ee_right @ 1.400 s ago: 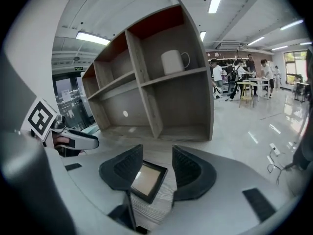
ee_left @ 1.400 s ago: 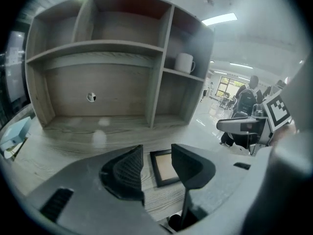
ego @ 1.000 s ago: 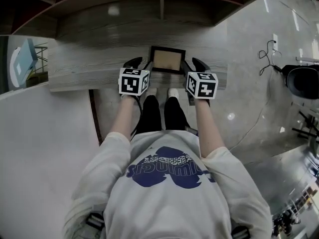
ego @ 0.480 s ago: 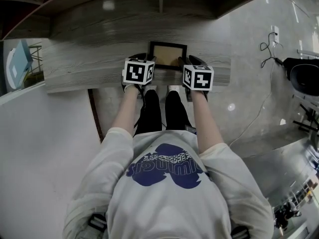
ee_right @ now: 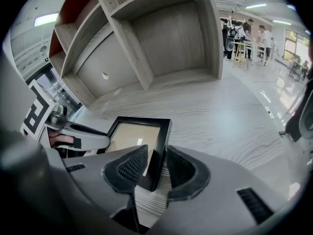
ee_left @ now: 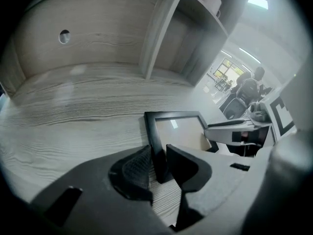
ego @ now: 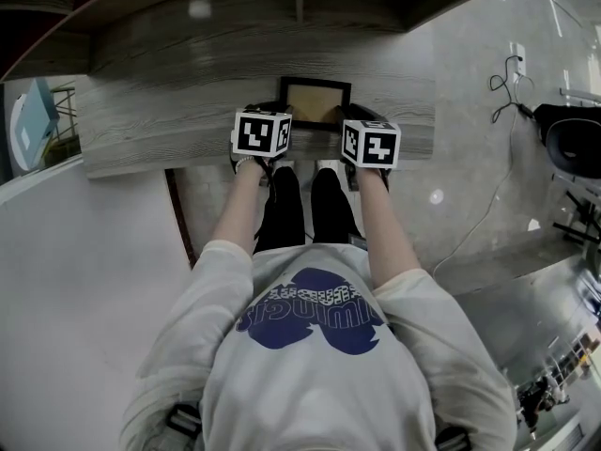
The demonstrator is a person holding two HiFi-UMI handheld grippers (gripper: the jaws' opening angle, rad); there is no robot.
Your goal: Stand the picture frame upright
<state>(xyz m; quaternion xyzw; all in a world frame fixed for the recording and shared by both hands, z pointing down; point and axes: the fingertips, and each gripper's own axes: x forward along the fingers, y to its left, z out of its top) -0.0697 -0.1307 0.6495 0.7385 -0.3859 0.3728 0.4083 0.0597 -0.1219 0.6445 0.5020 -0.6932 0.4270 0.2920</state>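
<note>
Your left claw (ee_left: pixel 159 163) is closing on the black-bordered rectangular picture frame with a beige panel (ee_left: pixel 176 129). Its two dark pads sit on either side of the frame's left border, close to the near corner, and appear to touch it. From that claw the picture frame runs forward and off to the right.

Your right claw (ee_right: pixel 154 168) is closing in the same way on the opposite border. Its ribbed pads flank the right rim near the closest corner and look to be against it, and the beige panel spreads forward and to the left of that claw.

The frame lies face up between your two claws on the pale grey wood-grain desk (ego: pixel 160 125). Beyond both claws, past the frame's far edge, rises the open wood-grain shelf unit (ee_right: pixel 166 38).
</note>
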